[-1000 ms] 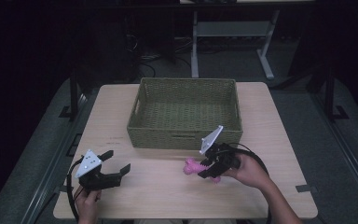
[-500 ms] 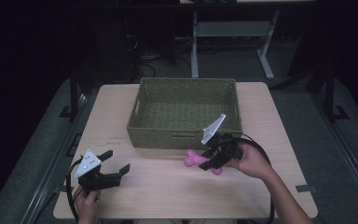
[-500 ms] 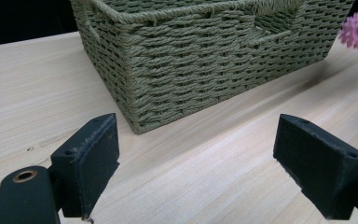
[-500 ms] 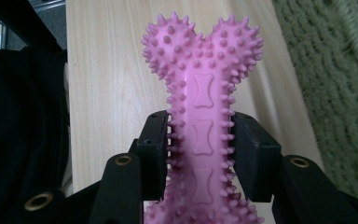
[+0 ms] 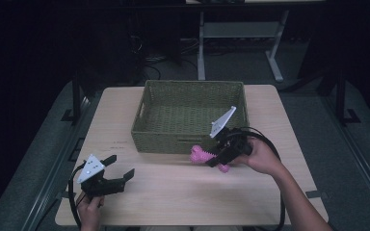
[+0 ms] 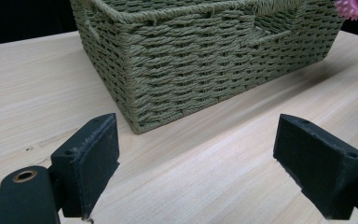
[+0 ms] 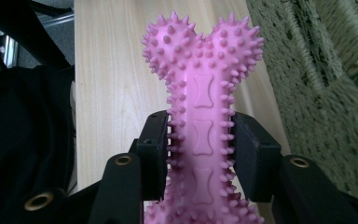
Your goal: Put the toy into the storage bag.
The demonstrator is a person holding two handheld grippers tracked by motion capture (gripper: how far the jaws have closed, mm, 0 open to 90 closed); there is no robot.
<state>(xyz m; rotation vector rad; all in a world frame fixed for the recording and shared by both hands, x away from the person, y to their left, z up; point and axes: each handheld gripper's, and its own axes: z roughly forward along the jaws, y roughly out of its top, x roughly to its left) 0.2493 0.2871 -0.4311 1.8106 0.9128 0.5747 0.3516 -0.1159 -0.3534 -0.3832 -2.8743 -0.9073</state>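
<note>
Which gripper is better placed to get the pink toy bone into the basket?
Right. The right gripper is shut on the pink toy bone beside the basket; the left gripper is open, farther off.

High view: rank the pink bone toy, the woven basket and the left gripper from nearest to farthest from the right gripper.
1. Pink bone toy: clamped between the right gripper's fingers, at the basket's front.
2. Woven basket: just behind the toy, mid-table.
3. Left gripper: far across the table, near the front left edge.

I can read no words, labels, brands or numbers here; faint dark marks near the left edge of the pale wooden surface stay illegible to me.
</note>
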